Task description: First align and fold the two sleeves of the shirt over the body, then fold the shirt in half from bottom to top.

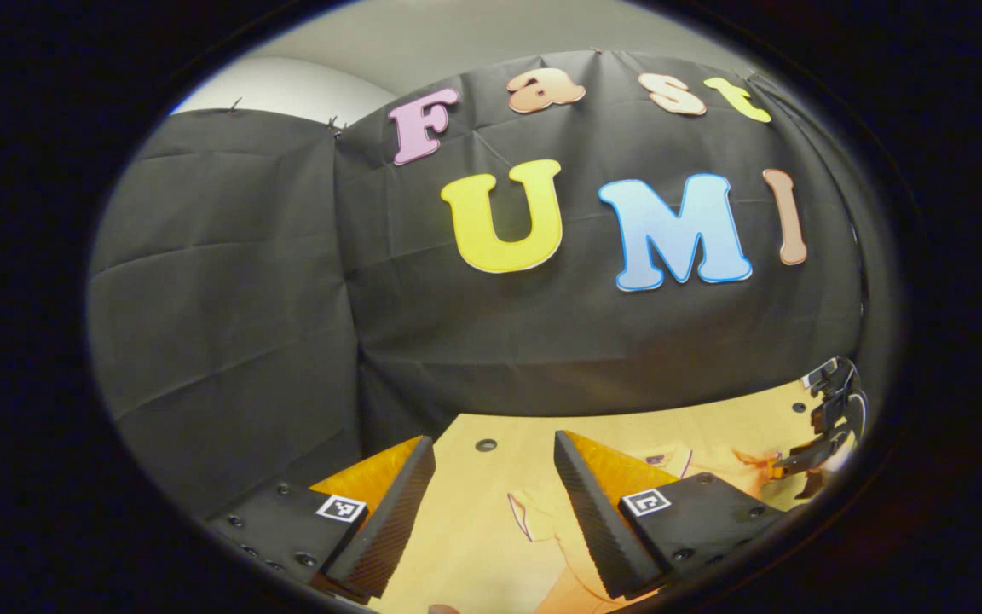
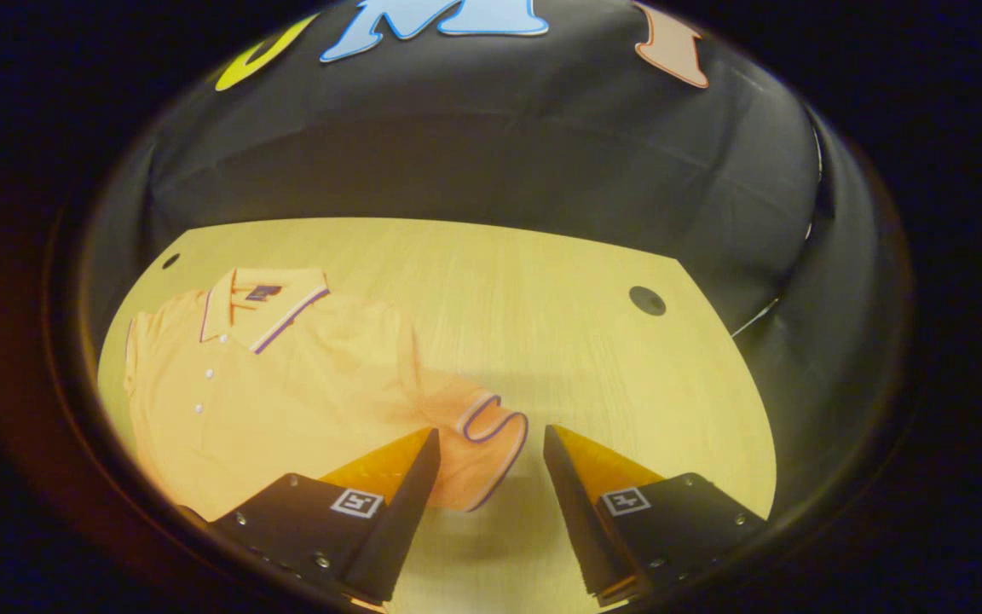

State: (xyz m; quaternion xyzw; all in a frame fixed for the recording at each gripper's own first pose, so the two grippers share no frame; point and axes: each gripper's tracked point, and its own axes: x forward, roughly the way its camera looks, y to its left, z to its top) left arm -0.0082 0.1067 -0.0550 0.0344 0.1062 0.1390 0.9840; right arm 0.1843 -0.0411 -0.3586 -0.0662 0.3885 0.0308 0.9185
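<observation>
A pale orange polo shirt (image 2: 286, 384) lies flat on the wooden table (image 2: 542, 281), collar (image 2: 265, 298) toward the back wall, buttons up. Its right-hand sleeve (image 2: 474, 426), with a purple-trimmed cuff, spreads out to the side. My right gripper (image 2: 491, 431) hovers open just over that cuff, which lies in the gap between the fingertips. In the left gripper view, my left gripper (image 1: 493, 439) is open above the table, with a trimmed part of the shirt (image 1: 542, 529) below and between its fingers. The right gripper (image 1: 828, 426) also appears far off at the right edge there.
Black cloth walls close the booth behind and beside the table. The tabletop has round holes (image 2: 647, 300) (image 2: 170, 260) (image 1: 486, 444) near its back corners. Bare wood (image 2: 627, 384) stretches right of the shirt.
</observation>
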